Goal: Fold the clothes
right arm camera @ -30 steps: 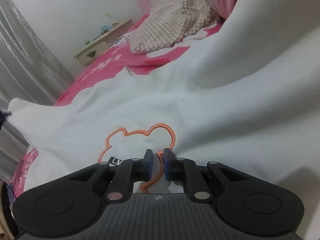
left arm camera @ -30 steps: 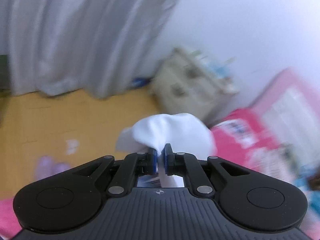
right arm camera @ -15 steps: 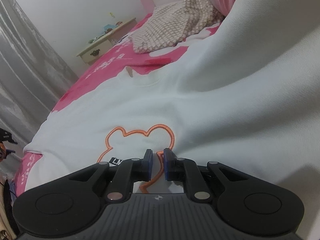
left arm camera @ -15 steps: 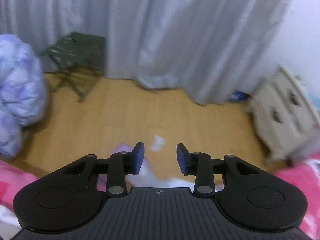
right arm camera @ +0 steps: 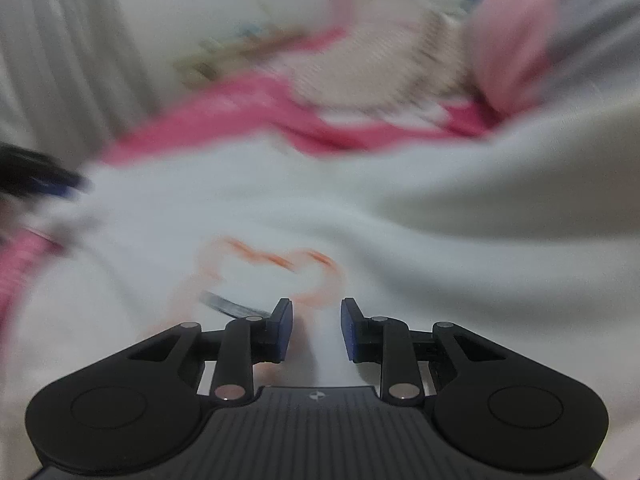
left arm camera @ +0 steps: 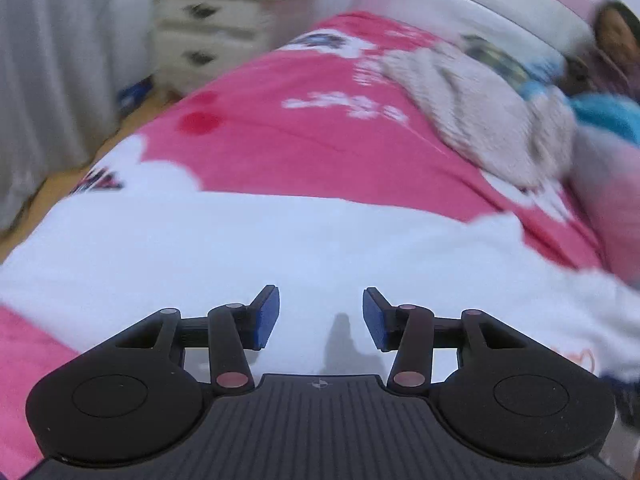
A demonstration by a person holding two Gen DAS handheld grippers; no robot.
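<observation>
Both wrist views, somewhat blurred, near shared sweatshirt [left arm camera: 280, 248].

Open pink bedspread [left arm camera: 280, 136] is left beyond the white sweatshirt [left arm camera: 240, 248]; the right is blocked by a beige blanket [left arm camera: 480, 120].

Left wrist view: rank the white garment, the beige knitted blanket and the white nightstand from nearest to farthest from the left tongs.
1. White garment: right under the opening left tongs, nothing between the pads.
2. Beige knitted blanket: up the bed, to the right.
3. White nightstand: beyond the bed's far corner, upper left, against the wall.
</observation>
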